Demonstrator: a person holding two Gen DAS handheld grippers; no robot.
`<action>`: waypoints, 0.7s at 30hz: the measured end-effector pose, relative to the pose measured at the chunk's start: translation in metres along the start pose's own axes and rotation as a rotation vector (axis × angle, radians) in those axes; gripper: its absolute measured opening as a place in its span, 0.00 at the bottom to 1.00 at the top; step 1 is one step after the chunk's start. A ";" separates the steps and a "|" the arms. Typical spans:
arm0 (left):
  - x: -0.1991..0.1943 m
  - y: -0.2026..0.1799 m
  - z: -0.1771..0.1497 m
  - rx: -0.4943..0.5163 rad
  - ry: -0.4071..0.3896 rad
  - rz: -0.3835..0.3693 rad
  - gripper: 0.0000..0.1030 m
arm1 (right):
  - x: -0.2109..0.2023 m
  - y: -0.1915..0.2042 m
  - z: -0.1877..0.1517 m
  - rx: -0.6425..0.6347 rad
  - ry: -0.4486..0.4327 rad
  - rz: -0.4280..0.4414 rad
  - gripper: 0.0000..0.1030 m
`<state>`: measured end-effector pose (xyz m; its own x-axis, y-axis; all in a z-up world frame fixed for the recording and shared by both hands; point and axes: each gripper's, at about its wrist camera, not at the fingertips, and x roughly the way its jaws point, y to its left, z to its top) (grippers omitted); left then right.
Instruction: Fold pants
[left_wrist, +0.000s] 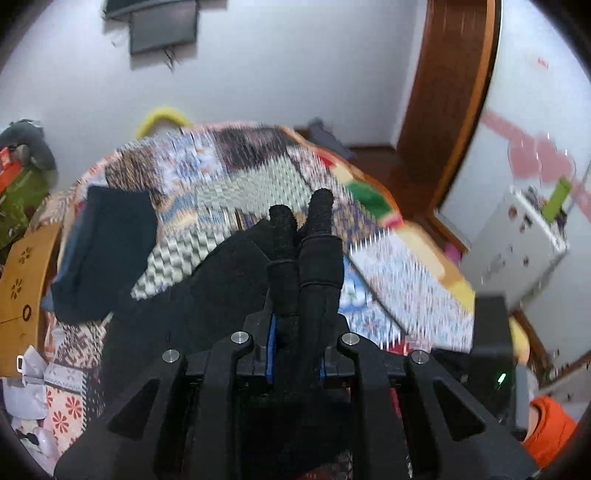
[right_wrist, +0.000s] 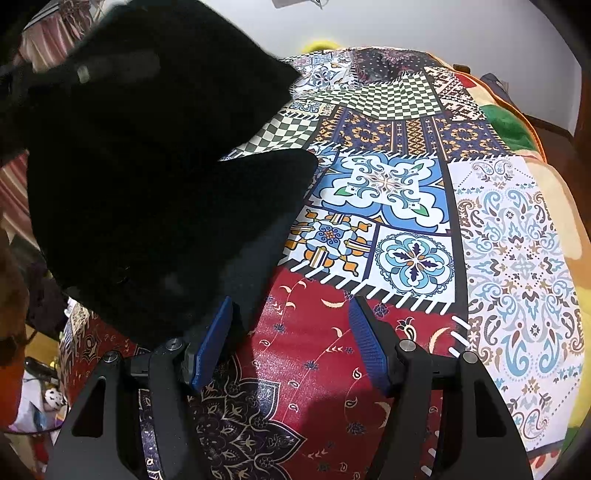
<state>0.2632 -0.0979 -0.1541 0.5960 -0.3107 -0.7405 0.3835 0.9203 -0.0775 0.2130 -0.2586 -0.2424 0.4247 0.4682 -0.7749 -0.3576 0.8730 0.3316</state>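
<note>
While lifted: black pants (right_wrist: 147, 177) hang mid-fold over the patchwork bedspread (right_wrist: 406, 221).
Left gripper (left_wrist: 301, 221): clamped on pants fabric.
Right gripper (right_wrist: 291, 332): agape, empty.
Left: lay flat, finish folds.

Bed under a patchwork-print cover

I'm seeing the bed (right_wrist: 413, 229) wearing its tiled cover, with black pants (right_wrist: 155, 192) partly lying along its left edge, and a dark folded garment (left_wrist: 107, 254) sitting near the far left corner.

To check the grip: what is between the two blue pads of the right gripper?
Nothing. In the right wrist view the right gripper stands open over bare red patterned bedcover; the black pants only reach its left pad.
</note>
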 end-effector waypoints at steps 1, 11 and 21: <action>0.005 -0.002 -0.001 0.011 0.051 -0.006 0.16 | -0.001 0.000 -0.001 0.000 -0.002 0.000 0.60; -0.032 0.005 -0.011 0.034 0.060 -0.078 0.79 | -0.008 0.001 -0.002 -0.002 -0.007 -0.007 0.60; -0.014 0.099 0.028 -0.057 0.006 0.171 0.95 | -0.026 0.001 -0.007 -0.003 -0.016 -0.002 0.60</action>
<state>0.3123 -0.0095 -0.1324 0.6447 -0.1468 -0.7502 0.2357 0.9718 0.0124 0.1952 -0.2708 -0.2258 0.4383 0.4685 -0.7671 -0.3591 0.8736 0.3284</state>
